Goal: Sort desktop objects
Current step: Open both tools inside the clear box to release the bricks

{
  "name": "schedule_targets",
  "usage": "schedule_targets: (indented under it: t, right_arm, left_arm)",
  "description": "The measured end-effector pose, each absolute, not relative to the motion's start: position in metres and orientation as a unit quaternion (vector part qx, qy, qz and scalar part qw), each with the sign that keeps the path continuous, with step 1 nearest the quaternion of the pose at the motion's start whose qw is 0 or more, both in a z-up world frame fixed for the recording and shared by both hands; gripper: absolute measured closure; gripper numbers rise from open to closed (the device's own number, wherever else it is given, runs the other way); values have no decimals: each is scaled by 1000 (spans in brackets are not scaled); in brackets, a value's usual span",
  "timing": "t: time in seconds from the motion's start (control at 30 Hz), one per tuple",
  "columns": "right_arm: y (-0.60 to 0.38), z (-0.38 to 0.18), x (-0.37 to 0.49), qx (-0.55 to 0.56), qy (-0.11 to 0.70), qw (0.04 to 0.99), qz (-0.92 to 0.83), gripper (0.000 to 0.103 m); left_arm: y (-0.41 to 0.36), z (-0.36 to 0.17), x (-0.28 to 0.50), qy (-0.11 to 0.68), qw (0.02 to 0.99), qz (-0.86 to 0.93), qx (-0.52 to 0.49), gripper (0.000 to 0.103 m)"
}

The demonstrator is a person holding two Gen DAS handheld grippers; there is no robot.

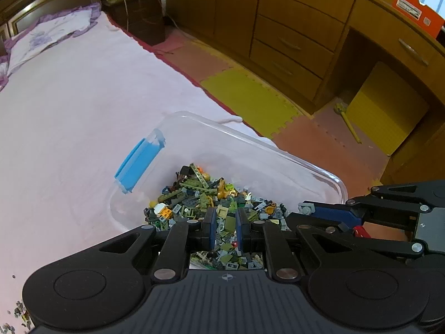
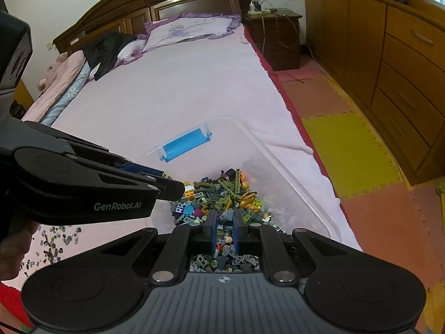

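On the far left we see our bed [image 2: 172,89] with its pink sheet, and some tiny bricks [image 2: 52,239] lie loose on it near our left hand [image 2: 14,245]. Our left gripper [image 1: 225,222] hangs over the near end of the clear box [image 1: 278,150], and its jaws stand a narrow way apart, with small pieces showing in the gap. We cannot tell if it is pinching any of them. The clear box sits on the bed by the bed's right edge, and it has a blue handle [image 1: 139,164] on its far left side. Inside the box lies a big pile of toy bricks [image 1: 205,197] in green, grey and orange. Our right gripper [image 2: 224,229] hangs over the same pile, just beside the left one. Its jaws are narrow too, and a little toy figure [image 2: 228,240] shows between them, but we cannot tell if they hold it. On the right are the foam floor mats [image 2: 350,150] and the wooden drawers [image 2: 403,64].
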State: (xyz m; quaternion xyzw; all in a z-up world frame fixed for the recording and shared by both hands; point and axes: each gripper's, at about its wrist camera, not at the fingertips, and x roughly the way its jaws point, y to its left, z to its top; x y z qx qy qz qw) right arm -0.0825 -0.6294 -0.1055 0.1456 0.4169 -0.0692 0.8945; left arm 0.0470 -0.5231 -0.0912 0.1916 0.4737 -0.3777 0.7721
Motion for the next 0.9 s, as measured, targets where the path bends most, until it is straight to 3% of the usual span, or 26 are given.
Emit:
schedule_targets:
  t: [0.9]
  right_arm:
    - [-629,-109,-92,159,422,888,-88,87]
  left_arm:
    - [-530,-99,45,483,766,-378,193,84]
